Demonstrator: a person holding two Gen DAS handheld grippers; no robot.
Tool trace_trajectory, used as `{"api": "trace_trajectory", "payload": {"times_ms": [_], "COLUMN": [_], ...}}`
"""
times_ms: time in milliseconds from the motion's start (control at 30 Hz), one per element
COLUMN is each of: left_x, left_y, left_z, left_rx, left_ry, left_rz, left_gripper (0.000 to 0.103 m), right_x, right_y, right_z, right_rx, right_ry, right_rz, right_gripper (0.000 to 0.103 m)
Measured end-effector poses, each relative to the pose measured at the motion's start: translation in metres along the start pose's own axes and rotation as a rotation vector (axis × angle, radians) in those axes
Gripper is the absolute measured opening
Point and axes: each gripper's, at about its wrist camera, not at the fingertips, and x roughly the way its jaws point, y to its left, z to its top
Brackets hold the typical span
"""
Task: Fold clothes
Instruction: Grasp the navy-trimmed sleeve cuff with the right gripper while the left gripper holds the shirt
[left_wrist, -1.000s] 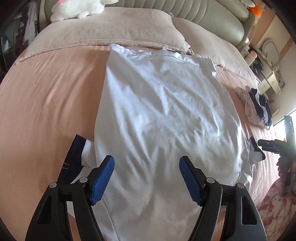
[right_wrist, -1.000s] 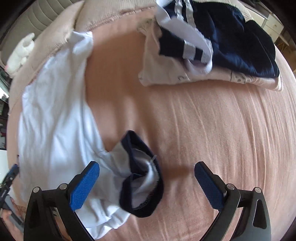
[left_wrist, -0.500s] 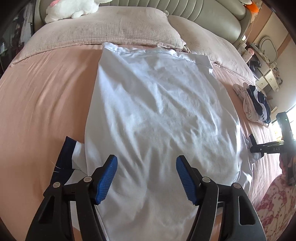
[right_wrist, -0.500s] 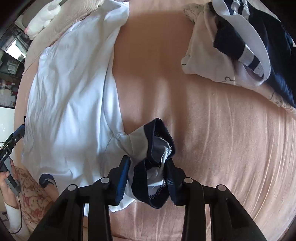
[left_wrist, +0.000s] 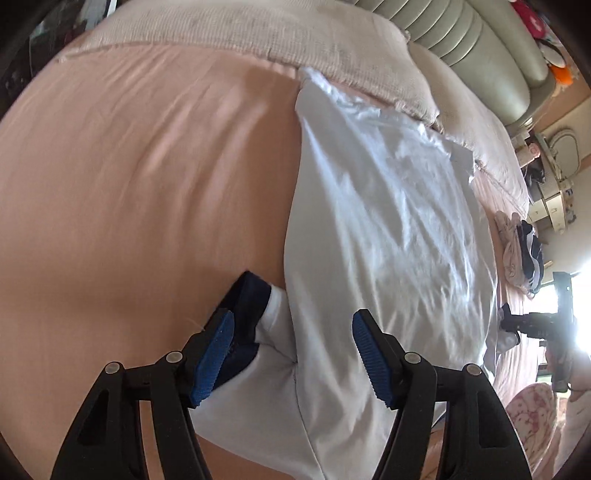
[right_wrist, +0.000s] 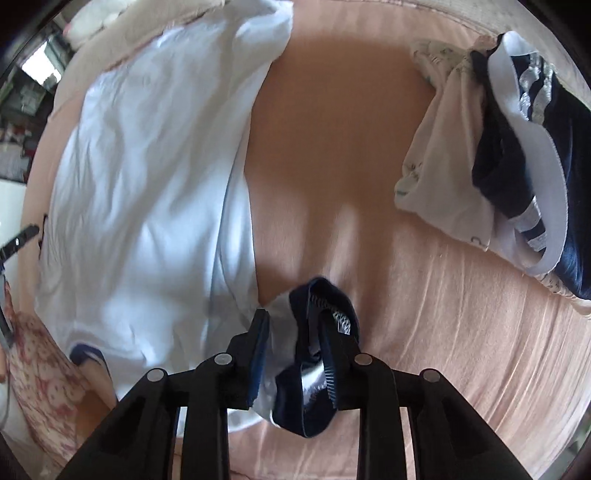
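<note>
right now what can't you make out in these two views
- Left wrist view: the white shirt has its near hem cut off by the bottom edge and the left gripper.
- Right wrist view: the right gripper, jaws opening a little, hides part of the navy-trimmed sleeve it pinches.
- Right wrist view: the pile of clothes runs past the right edge.
- Left wrist view: window glare washes out the far right.

A white shirt (left_wrist: 388, 229) lies flat and creased on the pink bed, its navy-cuffed sleeves (right_wrist: 317, 328) sticking out at either side.
</note>
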Motion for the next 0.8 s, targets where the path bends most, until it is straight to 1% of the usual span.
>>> {"api": "trace_trajectory", "payload": {"times_ms": [33, 67, 167, 200, 233, 267, 300, 367, 400, 433, 467, 500, 533, 567, 633, 667, 767, 800], "left_x": [0.001, 0.001, 0.001, 0.002, 0.003, 0.004, 0.005, 0.007, 0.006, 0.006, 0.005, 0.004, 0.003, 0.004, 0.006, 0.007, 0.006, 0.006], "left_y": [-0.001, -0.002, -0.004, -0.005, -0.005, -0.006, -0.007, -0.009, -0.01, -0.009, -0.008, -0.006, -0.004, -0.001, 0.003, 0.003, 0.001, 0.0], "left_z": [0.001, 0.001, 0.003, 0.003, 0.002, 0.001, 0.0, -0.001, -0.001, -0.002, -0.001, -0.001, -0.001, 0.0, 0.001, 0.001, 0.001, 0.001], "left_rx": [0.006, 0.01, 0.02, 0.022, 0.024, 0.028, 0.034, 0.043, 0.043, 0.041, 0.034, 0.026, 0.018, 0.006, -0.013, -0.015, -0.011, -0.005], "left_ry": [0.0, -0.006, -0.018, -0.014, -0.01, -0.005, 0.0, 0.007, 0.006, 0.005, 0.002, -0.002, -0.003, -0.001, 0.007, 0.009, 0.011, 0.009], "left_rz": [0.012, 0.007, -0.007, -0.012, -0.018, -0.02, -0.018, -0.01, -0.007, -0.007, -0.009, -0.012, -0.014, -0.012, -0.01, -0.009, -0.008, -0.009], "left_gripper": [0.065, 0.065, 0.065, 0.065, 0.065, 0.065, 0.065, 0.065, 0.065, 0.065, 0.065, 0.065, 0.065, 0.065, 0.065, 0.065, 0.065, 0.065], "right_x": [0.0, -0.001, -0.015, -0.02, -0.024, -0.026, -0.026, -0.021, -0.02, -0.019, -0.021, -0.024, -0.028, -0.031, -0.036, -0.037, -0.033, -0.031], "right_y": [-0.002, -0.006, -0.017, -0.02, -0.022, -0.024, -0.025, -0.028, -0.029, -0.027, -0.024, -0.021, -0.019, -0.017, -0.019, -0.02, -0.026, -0.028], "right_z": [-0.004, -0.007, -0.013, -0.015, -0.016, -0.017, -0.018, -0.02, -0.022, -0.024, -0.025, -0.026, -0.027, -0.027, -0.028, -0.029, -0.03, -0.03], "right_rx": [0.001, 0.013, 0.091, 0.11, 0.122, 0.125, 0.127, 0.138, 0.144, 0.145, 0.138, 0.127, 0.117, 0.112, 0.115, 0.118, 0.128, 0.134], "right_ry": [0.014, 0.018, -0.023, -0.037, -0.049, -0.055, -0.047, -0.011, -0.004, -0.005, -0.018, -0.037, -0.053, -0.065, -0.068, -0.063, -0.029, -0.02], "right_rz": [0.0, 0.009, 0.047, 0.044, 0.033, 0.021, 0.023, 0.045, 0.075, 0.123, 0.152, 0.165, 0.146, 0.114, 0.131, 0.144, 0.107, 0.111], "right_gripper": [0.037, 0.038, 0.04, 0.047, 0.062, 0.068, 0.072, 0.072, 0.071, 0.07, 0.066, 0.043, 0.025, 0.025, 0.025, 0.025, 0.025, 0.025]}}
